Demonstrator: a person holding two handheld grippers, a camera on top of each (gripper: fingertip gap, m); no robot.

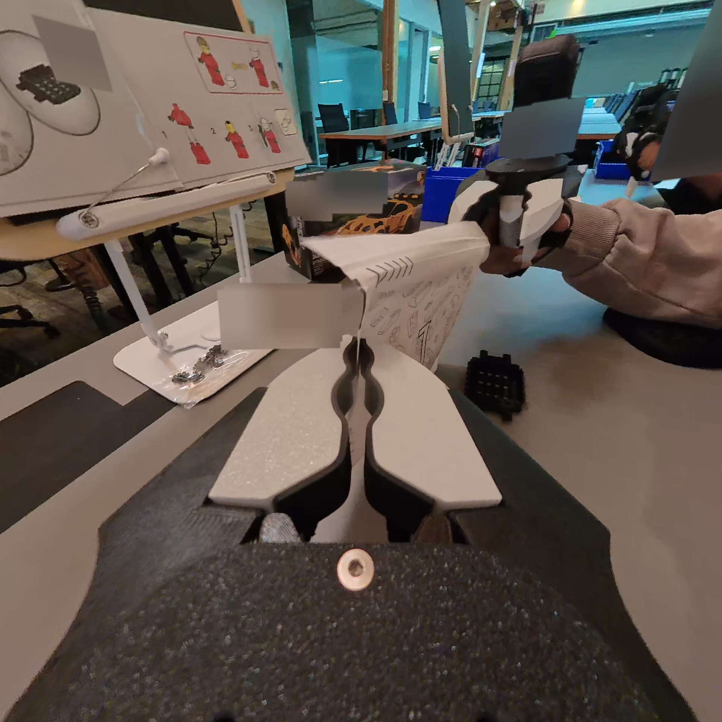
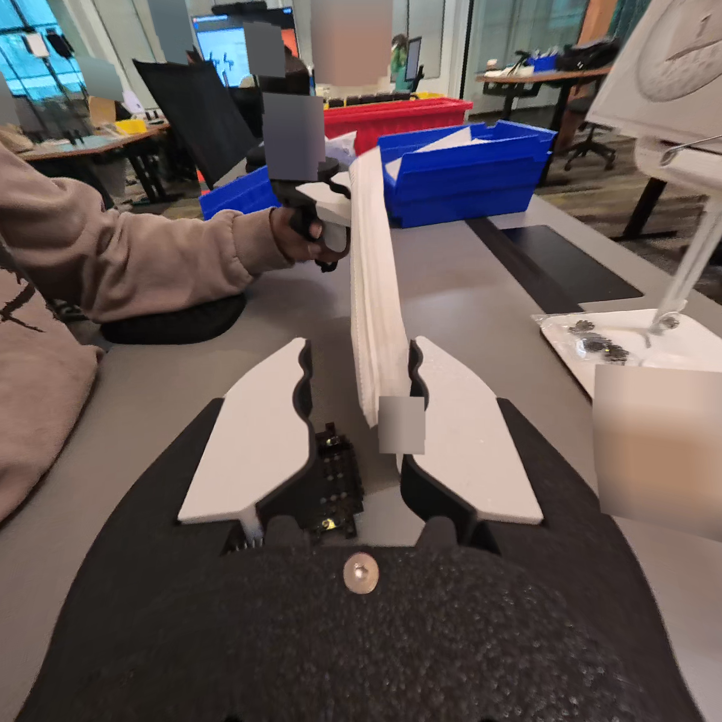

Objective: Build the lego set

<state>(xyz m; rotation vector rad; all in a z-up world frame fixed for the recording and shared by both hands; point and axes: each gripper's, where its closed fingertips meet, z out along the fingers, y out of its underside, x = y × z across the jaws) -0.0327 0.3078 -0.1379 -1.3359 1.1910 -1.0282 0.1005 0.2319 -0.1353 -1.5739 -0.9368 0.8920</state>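
A white paper bag (image 1: 422, 297) printed with brick outlines hangs above the grey table (image 1: 586, 469). My left gripper (image 1: 357, 344) is shut on one edge of the bag, with the paper pinched between its pads. It also shows in the right wrist view (image 2: 340, 203), at the far end of the bag (image 2: 371, 273). My right gripper (image 2: 359, 351) is open. The bag's top strip runs between its fingers, close to the right finger (image 2: 420, 371), and is not clamped. A black brick assembly (image 1: 494, 385) lies on the table and shows under the right gripper (image 2: 336, 480).
An instruction booklet (image 1: 156, 117) stands on a white stand, with a clear bag of small dark parts (image 1: 203, 367) on its base. The set's box (image 1: 375, 218) stands behind. Blue bins (image 2: 469, 176) and a red bin (image 2: 390, 117) are at the far side. A person's sleeve (image 2: 136, 254) rests on a black pad. About 15 cm separates my left fingertips from my right.
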